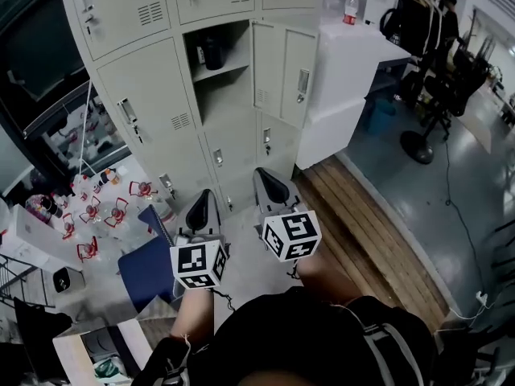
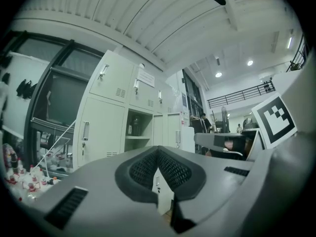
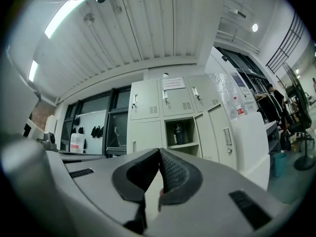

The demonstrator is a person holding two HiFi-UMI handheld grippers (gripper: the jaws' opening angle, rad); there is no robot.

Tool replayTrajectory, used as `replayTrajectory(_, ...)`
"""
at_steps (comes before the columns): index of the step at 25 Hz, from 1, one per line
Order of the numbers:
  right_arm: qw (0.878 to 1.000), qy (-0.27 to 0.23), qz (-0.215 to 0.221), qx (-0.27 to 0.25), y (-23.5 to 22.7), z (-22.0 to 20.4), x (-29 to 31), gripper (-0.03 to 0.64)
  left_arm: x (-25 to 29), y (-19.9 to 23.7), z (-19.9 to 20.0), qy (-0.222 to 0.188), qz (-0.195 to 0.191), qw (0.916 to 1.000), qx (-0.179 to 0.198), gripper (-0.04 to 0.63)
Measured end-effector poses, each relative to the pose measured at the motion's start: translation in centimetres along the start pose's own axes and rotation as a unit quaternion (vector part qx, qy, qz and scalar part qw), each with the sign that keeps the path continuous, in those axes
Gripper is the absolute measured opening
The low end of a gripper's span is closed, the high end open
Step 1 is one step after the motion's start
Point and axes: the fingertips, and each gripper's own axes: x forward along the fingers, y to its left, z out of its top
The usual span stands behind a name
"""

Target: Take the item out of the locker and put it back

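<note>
A dark bottle (image 1: 211, 53) stands on the upper shelf of the open locker compartment (image 1: 221, 75), whose door (image 1: 282, 71) is swung out to the right. The same bottle shows in the left gripper view (image 2: 135, 128) and the right gripper view (image 3: 178, 133), far ahead of the jaws. My left gripper (image 1: 201, 206) and right gripper (image 1: 272, 185) are held side by side, well short of the lockers, pointing at them. Both are shut with nothing between the pads, the left (image 2: 158, 149) and the right (image 3: 159, 154) alike.
A white cabinet (image 1: 354, 63) stands right of the lockers with a red-labelled plastic bottle (image 1: 351, 6) on top. Wooden boards (image 1: 362, 223) run along the floor to the right. A blue seat (image 1: 149, 268) and red-and-white items (image 1: 96, 211) lie at the left. A floor fan (image 1: 418, 145) stands far right.
</note>
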Motion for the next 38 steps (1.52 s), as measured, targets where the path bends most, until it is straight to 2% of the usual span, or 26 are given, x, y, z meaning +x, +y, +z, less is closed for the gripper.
replayTrajectory(9,1.0,-0.003,-0.001,-0.005,1.7,-0.9,3.6,0.017,0.5,4.6,-0.7,-0.001,0.011,0.9999,-0.003,0.013)
replayTrajectory(16,1.0,-0.014,0.004,-0.007,-0.2,-1.3,8.9,0.017,4.8,7.5,-1.3,-0.006,0.026,0.9996,0.003,0.014)
replayTrajectory(23,1.0,-0.021,0.016,-0.007,-5.1,-1.7,17.4,0.017,13.9,10.0,-1.3,-0.011,0.041,0.999,0.012,0.012)
replayTrajectory(33,0.998,-0.018,0.059,0.001,-14.0,-0.6,33.1,0.017,31.0,13.8,0.6,-0.01,0.075,0.9969,0.023,0.013)
replayTrajectory(38,0.997,-0.014,0.078,0.001,-16.8,-0.3,38.9,0.017,37.3,15.3,1.4,-0.014,0.088,0.9957,0.025,0.014)
